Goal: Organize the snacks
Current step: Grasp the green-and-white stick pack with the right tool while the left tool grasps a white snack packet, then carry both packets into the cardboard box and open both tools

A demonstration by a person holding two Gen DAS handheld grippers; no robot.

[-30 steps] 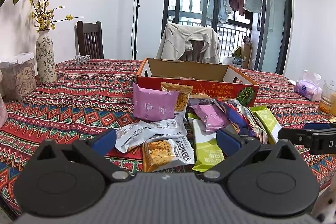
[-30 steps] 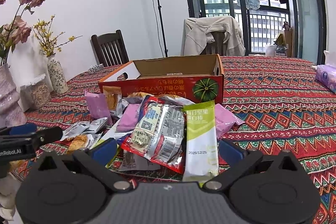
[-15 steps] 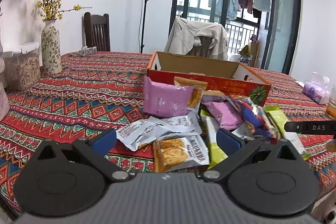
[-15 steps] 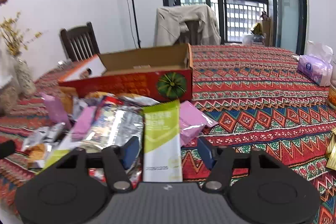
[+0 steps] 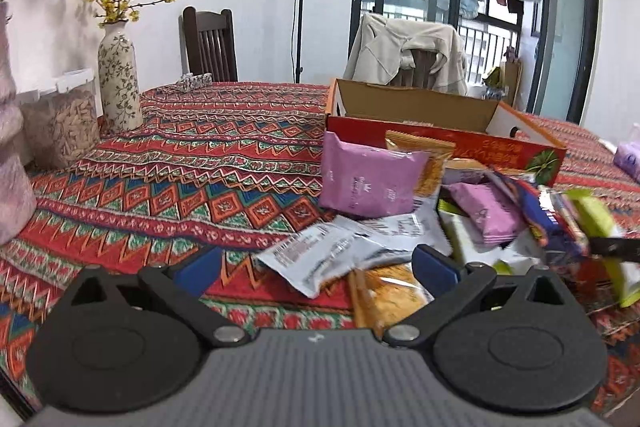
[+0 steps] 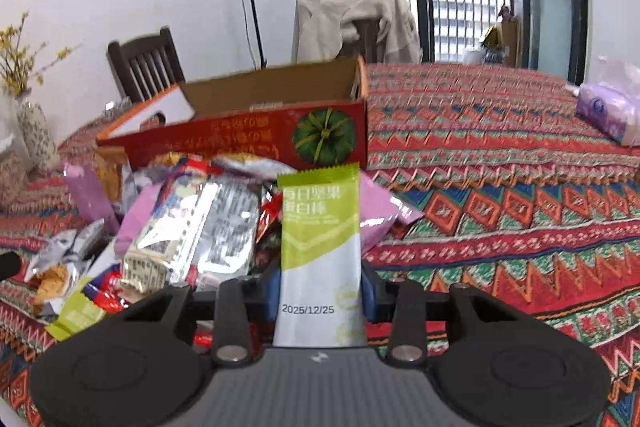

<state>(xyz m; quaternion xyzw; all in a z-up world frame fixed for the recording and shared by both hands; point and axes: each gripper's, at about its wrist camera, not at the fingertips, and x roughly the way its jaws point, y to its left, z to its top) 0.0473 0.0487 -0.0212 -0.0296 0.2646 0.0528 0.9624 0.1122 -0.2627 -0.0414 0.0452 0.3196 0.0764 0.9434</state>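
Note:
A heap of snack packets lies on the patterned tablecloth in front of an open red cardboard box (image 6: 240, 135), seen also in the left wrist view (image 5: 440, 143). My right gripper (image 6: 320, 291) is closing its jaws around a green and white snack bar (image 6: 318, 227), and the pads touch both of its long edges. My left gripper (image 5: 316, 267) is open and low over the near side of the heap. A silver packet (image 5: 320, 255) and an orange cracker packet (image 5: 392, 295) lie between its fingers, untouched. A pink packet (image 5: 368, 183) leans against the box.
At the left stand a flowered vase (image 5: 118, 75), a clear tub of nuts (image 5: 60, 123) and a pink vase (image 5: 12, 163). A purple tissue pack (image 6: 608, 111) lies far right. Behind the table are a dark chair (image 5: 208, 43) and a chair draped with a jacket (image 5: 404, 55).
The right jaws have narrowed from wide open to the sides of the green snack bar as that gripper came lower and closer. The left gripper drifted nearer the heap and stayed open.

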